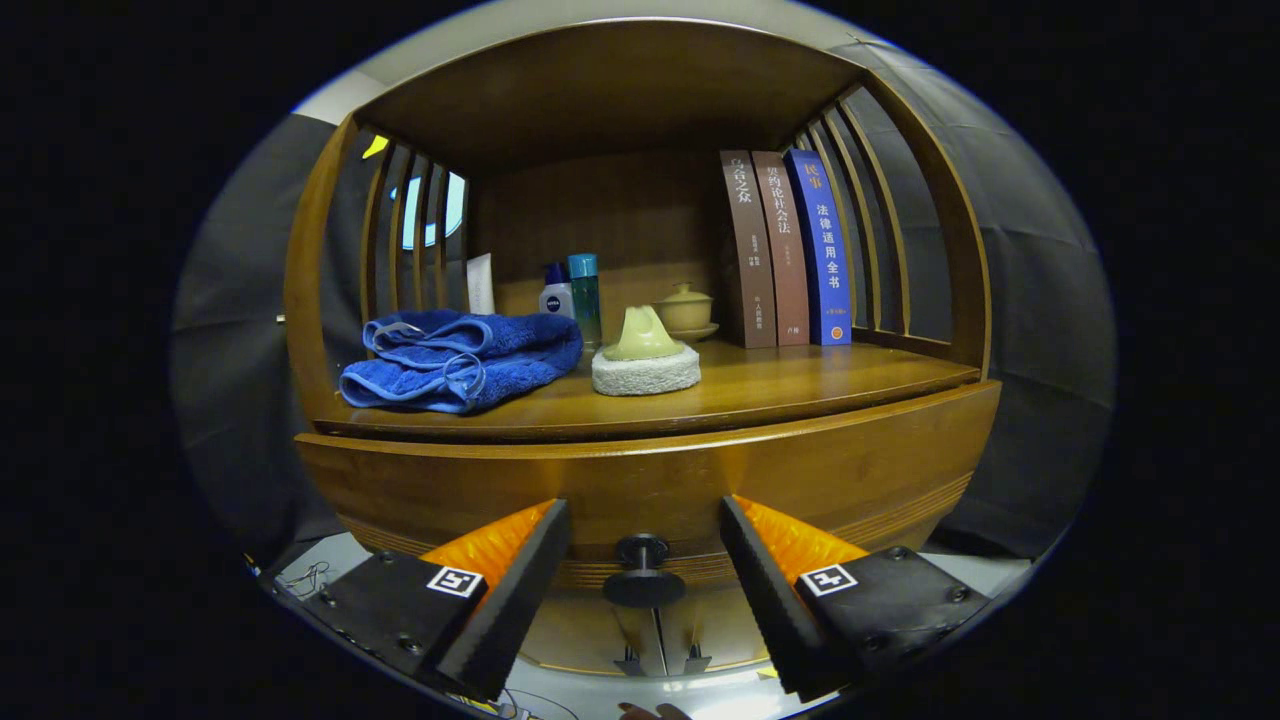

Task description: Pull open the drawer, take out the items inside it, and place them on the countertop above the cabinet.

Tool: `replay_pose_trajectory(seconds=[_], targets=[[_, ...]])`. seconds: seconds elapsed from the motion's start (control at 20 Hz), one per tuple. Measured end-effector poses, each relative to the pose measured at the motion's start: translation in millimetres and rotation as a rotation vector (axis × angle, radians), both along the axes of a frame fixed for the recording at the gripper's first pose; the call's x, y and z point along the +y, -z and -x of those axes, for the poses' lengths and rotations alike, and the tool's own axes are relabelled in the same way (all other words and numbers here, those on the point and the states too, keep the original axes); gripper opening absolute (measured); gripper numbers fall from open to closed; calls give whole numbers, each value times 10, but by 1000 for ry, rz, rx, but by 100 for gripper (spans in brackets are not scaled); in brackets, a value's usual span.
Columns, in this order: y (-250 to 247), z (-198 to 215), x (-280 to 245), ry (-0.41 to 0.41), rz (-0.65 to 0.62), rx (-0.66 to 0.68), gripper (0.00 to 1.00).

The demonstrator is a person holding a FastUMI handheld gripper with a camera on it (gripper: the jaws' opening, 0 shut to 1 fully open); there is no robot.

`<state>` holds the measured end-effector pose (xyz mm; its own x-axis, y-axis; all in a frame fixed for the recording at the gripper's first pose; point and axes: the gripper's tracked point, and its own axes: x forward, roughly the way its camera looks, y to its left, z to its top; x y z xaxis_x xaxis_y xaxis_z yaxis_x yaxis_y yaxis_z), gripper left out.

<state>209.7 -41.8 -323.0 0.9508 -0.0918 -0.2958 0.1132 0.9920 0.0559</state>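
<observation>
Tool (643,590) faces the front of a wooden cabinet, fingers spread wide and holding nothing. The drawer knob (642,572), dark and round, sits in the gap between the two fingers, touching neither; clear space shows on both sides of it.

Drawer front (640,490) is the curved wooden panel directly behind the knob. It sits flush under the bench edge, so the drawer is closed. Drawer contents are hidden; cannot tell what is inside.

The bench (800,385), the wooden countertop above the drawer, lies beyond the fingers under a roofed shelf with slatted side walls. On it:
- folded blue towel (460,360) at the left, near the front edge;
- white round sponge (646,372) near the middle, just right of the towel, with a pale yellow-green lump (641,337) resting on top of it;
- behind these, against the back wall: a white tube (481,284), a small white bottle (556,297) with a blue cap, and a taller teal bottle (586,295), side by side;
- a small lidded yellow cup (684,310) on a saucer, behind the sponge and to its right;
- three upright books (787,250) at the right, two brown and one blue, leaning slightly, next to the right slats.

The right front part of the bench is bare wood.
</observation>
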Motion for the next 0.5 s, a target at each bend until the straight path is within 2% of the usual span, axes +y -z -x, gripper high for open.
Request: replay_pose_trajectory(seconds=[0.5], targets=[[57, 2, -28, 6, -29, 33, 99]])
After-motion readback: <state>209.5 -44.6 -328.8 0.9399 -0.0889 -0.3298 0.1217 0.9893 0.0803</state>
